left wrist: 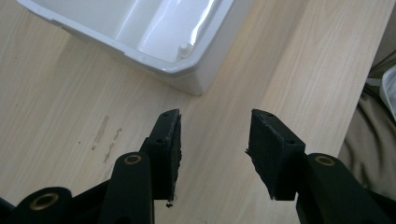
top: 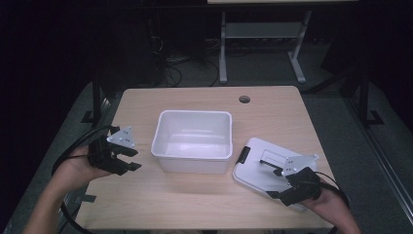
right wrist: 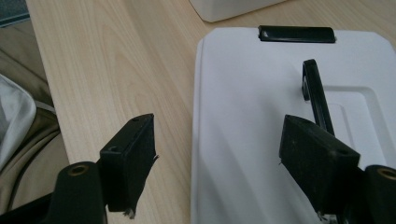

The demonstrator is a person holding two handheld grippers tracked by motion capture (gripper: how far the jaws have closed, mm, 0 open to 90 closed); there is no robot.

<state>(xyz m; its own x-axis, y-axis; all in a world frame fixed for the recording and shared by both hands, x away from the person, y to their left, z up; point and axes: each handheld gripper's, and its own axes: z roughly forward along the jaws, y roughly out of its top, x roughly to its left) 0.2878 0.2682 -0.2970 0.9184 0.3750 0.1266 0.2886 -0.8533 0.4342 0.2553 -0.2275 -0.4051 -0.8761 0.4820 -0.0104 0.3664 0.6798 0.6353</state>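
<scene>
The white lid (top: 265, 165) lies flat on the wooden table (top: 195, 204), just beside the open white storage bin (top: 193, 141), on the bin's right side and a little nearer to me, not touching it as far as I can tell. Its black latch (right wrist: 297, 33) sits on the edge turned toward the bin, and a black handle (right wrist: 316, 95) lies across its recessed top.

My right gripper (right wrist: 217, 161) hovers over the lid's near edge with its jaws spread wide and gripping nothing: one pad (right wrist: 132, 154) hangs outside the lid over bare table, the other over the lid's top, close by the handle. So the lid's long edge runs between my jaws, not yet pinched.

What worries me here: the lid is thin, flat and smooth, so if I close without getting a pad under its rim, I judge the jaws will skate off or just shove it along the table toward the bin. A grip this far off centre may also let it tilt and swing.

My left gripper (left wrist: 215, 156) is on the bin's other side, jaws parted and empty, pointing at the bin's near corner (left wrist: 198, 81). If it strays closer it could knock the bin, which looks light enough to slide.
</scene>
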